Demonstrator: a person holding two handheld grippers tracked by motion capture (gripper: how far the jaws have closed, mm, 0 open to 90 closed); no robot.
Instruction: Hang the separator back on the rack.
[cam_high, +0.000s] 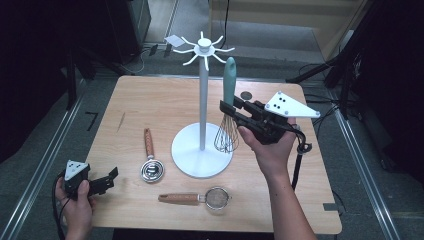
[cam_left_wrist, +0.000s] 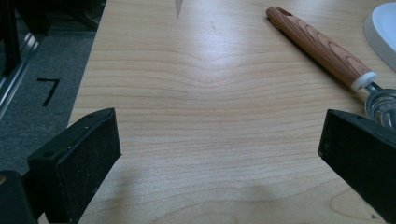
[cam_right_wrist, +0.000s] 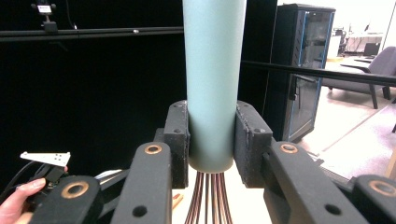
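- A person stands at a light wooden counter (cam_high: 150, 105) and holds a two-jaw gripper in each hand, seen from above.
- The right gripper (cam_high: 231, 108) is raised above the counter, to the right of the white stand's pole. Its black fingers (cam_right_wrist: 176, 135) pinch the lower end of a whisk's pale green handle, one pad on each side.
- The whisk (cam_high: 228, 90) is held upright, handle pointing up and its dark wire loops hanging down, just beside the pole. Whether the wires touch the stand's round base cannot be told.
- In the right gripper view the green handle (cam_right_wrist: 214, 79) rises straight up between the pads, and the coppery wires fan out below it.
- The white stand (cam_high: 202, 100) is near the middle of the counter: a round flat base, a thin pole, and a crown of curved hooks at the top.
- The left gripper (cam_high: 111, 177) is at the counter's near left edge. Its fingers (cam_left_wrist: 81, 163) are spread wide apart with bare wood between them.
- A wooden-handled metal scoop (cam_high: 150, 160) lies flat left of the stand's base, handle pointing away from the person.
- A small mesh strainer (cam_high: 200, 198) with a wooden handle lies in front of the base, near the counter's front edge.
- A small dark round object (cam_high: 246, 95) sits near the far edge of the counter.
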